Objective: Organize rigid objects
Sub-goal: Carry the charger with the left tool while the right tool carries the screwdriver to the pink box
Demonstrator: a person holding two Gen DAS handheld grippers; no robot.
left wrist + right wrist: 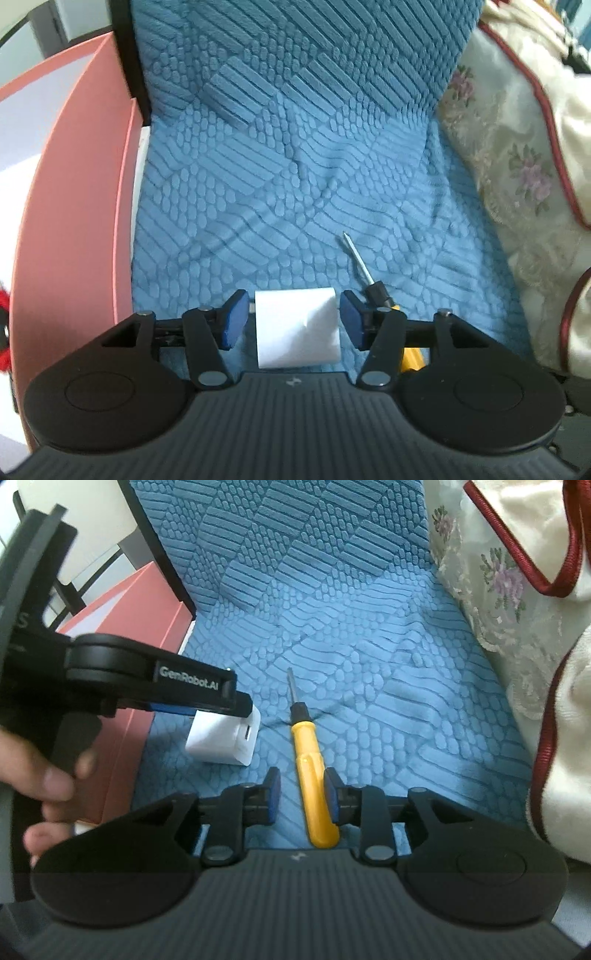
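Note:
A white charger block [295,332] lies on the blue textured seat cover [295,166]. My left gripper [293,308] straddles it from above, jaws open, with a narrow gap at each blue pad. In the right wrist view the same block [218,738] sits under that gripper's black finger [221,698]. A screwdriver [314,775] with a yellow handle and black collar lies beside the block, tip pointing away. My right gripper [302,779] stands open around the handle, with a clear gap on the left side. In the left wrist view the screwdriver's shaft [356,258] shows just right of the block.
A pink box [74,221] stands along the seat's left edge, close to the block. A cream floral cushion with red piping [517,147] bounds the right side. A person's hand [48,775] holds the left gripper's handle. The seat's back rises behind.

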